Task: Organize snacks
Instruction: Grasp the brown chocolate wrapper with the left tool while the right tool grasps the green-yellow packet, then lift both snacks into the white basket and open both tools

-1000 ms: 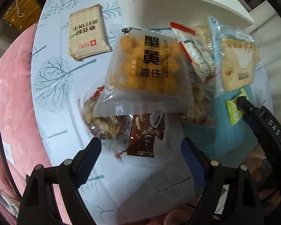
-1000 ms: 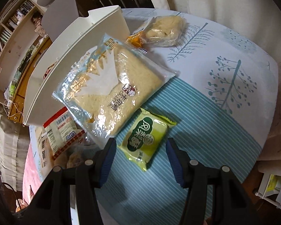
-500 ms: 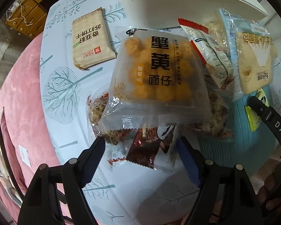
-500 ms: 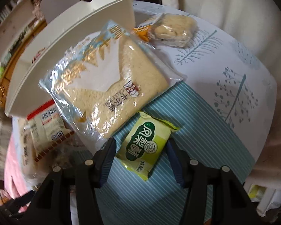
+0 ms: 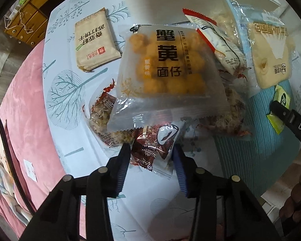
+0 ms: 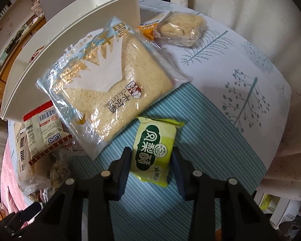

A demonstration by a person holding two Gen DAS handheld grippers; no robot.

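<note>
The left tongs (image 5: 150, 156) were closing on a dark red snowflake-printed packet (image 5: 152, 150) that lay between their blue pads, its far end tucked under the frosted bag of orange puffs (image 5: 166, 74); whether the pads already pressed the wrapper could not be told. The likely trouble there was drag: lifting the red packet could pull the puff bag and the clear bag of shredded snack (image 5: 102, 118) beneath it along, or the slick foil could slide out of a shallow bite. The right tongs (image 6: 152, 160) were likewise closing, on a green pastry packet (image 6: 154, 148) lying on the blue striped mat (image 6: 200, 140) near the bench's front edge; the pads sat at its sides, contact uncertain. Its soft wrapper could buckle, and a loose packet might slip towards that edge. The sliced bread bag (image 6: 110, 84) lay just beside it, leaning on the white organiser bin (image 6: 70, 32) at the back of the bench, so it might be nudged. The bin's inside was mostly cut off, so its compartments could not be read. A brown cracker packet (image 5: 94, 44) lay apart near the bench's left edge, and the red-edged sachet (image 5: 216, 40) was partly buried.
</note>
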